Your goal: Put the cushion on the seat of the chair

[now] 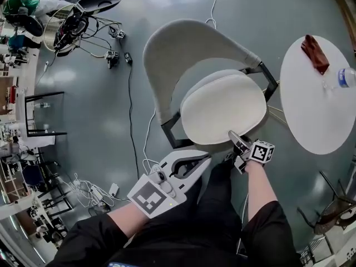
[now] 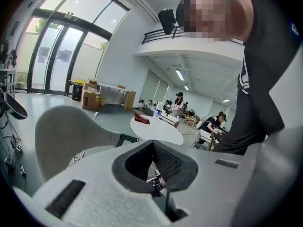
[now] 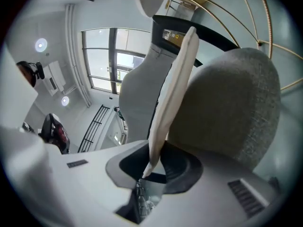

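Note:
A white cushion (image 1: 222,107) lies across the seat of the grey chair (image 1: 183,49), and its near edge sticks out toward me. My right gripper (image 1: 238,142) is shut on that near edge. In the right gripper view the thin cushion edge (image 3: 170,93) runs up from between the jaws of the right gripper (image 3: 151,162), with the grey seat (image 3: 232,108) right beside it. My left gripper (image 1: 196,167) hangs open at the chair's front left corner, holding nothing. The left gripper view looks past the left gripper (image 2: 154,167) at the chair back (image 2: 66,134).
A round white table (image 1: 317,110) stands right of the chair, with a red-brown cloth (image 1: 315,53) and a water bottle (image 1: 346,78) on it. A black cable (image 1: 132,121) runs over the floor to the left. Another chair's frame (image 1: 334,210) stands at the lower right.

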Available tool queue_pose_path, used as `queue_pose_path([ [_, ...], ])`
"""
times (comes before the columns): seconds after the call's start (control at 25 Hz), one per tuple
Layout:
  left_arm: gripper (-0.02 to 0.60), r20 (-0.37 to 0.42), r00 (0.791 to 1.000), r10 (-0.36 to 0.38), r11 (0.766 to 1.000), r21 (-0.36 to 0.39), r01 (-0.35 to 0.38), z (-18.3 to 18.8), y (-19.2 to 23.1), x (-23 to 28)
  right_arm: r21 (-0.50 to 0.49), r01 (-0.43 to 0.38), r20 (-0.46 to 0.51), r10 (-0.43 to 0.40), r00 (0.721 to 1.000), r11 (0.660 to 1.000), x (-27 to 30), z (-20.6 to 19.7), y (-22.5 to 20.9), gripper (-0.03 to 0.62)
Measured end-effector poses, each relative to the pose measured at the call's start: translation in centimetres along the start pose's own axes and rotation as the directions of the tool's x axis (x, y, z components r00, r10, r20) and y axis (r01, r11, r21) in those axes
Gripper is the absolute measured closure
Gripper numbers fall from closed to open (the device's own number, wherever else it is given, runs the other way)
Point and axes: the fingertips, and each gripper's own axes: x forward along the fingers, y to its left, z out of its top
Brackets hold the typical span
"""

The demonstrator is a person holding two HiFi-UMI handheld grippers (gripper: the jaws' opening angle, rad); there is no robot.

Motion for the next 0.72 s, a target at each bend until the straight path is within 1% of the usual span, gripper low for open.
queue_pose_path([
  [0.12, 0.566, -0.023, 0.999, -0.022, 1.0, -0.004, 0.022, -0.7, -0.8, 0.9, 0.02, 0.053, -0.034, -0.052, 0.998, 0.998, -0.6, -1.1, -3.0, 0.526],
  [0.28, 0.566, -0.046, 0.998, -0.04, 0.999, -0.005, 0.04, -1.1, -1.7, 1.4, 0.045, 0.125, -0.057, -0.122, 0.991, 0.991, -0.3, -1.9, -5.7, 0.519],
  [0.32, 0.566, -0.052, 0.998, -0.044, 0.999, -0.003, 0.044, -1.1, -2.1, 1.4, 0.045, 0.144, -0.065, -0.141, 0.988, 0.989, -0.4, -2.1, -6.2, 0.508],
  [0.44, 0.566, -0.068, 0.997, -0.045, 0.999, -0.001, 0.045, -1.0, -2.8, 1.3, 0.032, 0.199, -0.091, -0.195, 0.976, 0.979, -0.8, -2.8, -7.3, 0.41],
  [0.56, 0.566, -0.063, 0.997, -0.039, 0.999, -0.002, 0.039, -0.4, -3.3, 1.2, 0.035, 0.233, -0.102, -0.228, 0.968, 0.972, -1.7, -3.3, -7.9, 0.384],
  [0.72, 0.566, -0.06, 0.997, -0.041, 0.999, -0.005, 0.04, 0.0, -4.1, 0.8, 0.096, 0.236, -0.088, -0.228, 0.97, 0.967, -3.0, -4.0, -8.3, 0.368],
])
